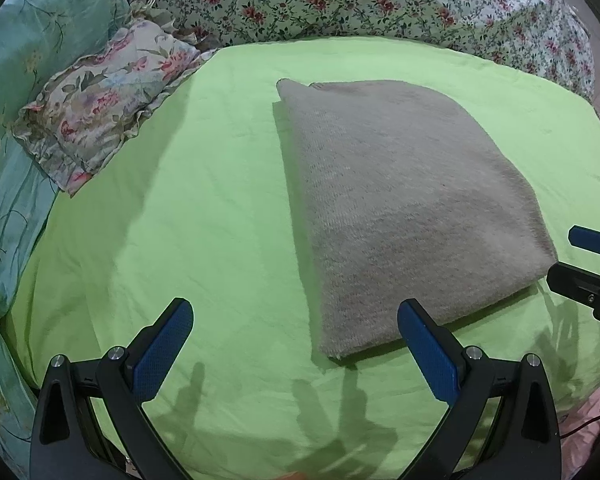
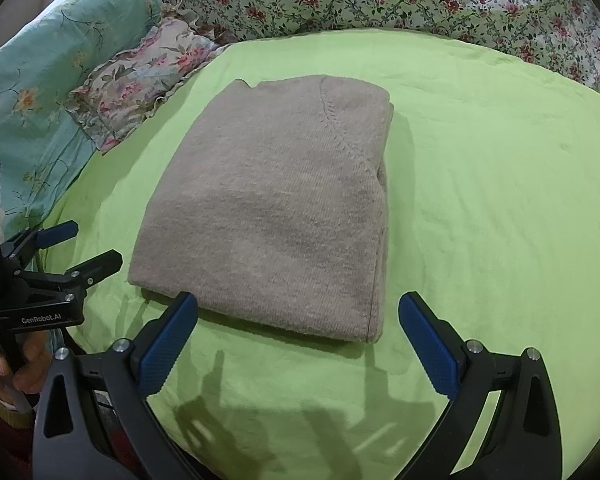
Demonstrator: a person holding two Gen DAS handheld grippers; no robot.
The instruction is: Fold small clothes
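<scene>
A beige knit sweater (image 1: 404,208) lies folded into a flat rectangle on the green sheet (image 1: 180,220). It also shows in the right wrist view (image 2: 276,216), with a stitched shoulder seam on top. My left gripper (image 1: 296,320) is open and empty, hovering just in front of the sweater's near left corner. My right gripper (image 2: 298,314) is open and empty, just in front of the sweater's near edge. The right gripper also shows at the right edge of the left wrist view (image 1: 580,260). The left gripper also shows at the left of the right wrist view (image 2: 84,246).
A frilled floral pillow (image 1: 100,104) lies at the back left beside a teal quilt (image 1: 24,48). A floral duvet (image 1: 380,0) is bunched along the back of the green sheet (image 2: 480,200). A hand (image 2: 8,364) holds the left gripper's handle.
</scene>
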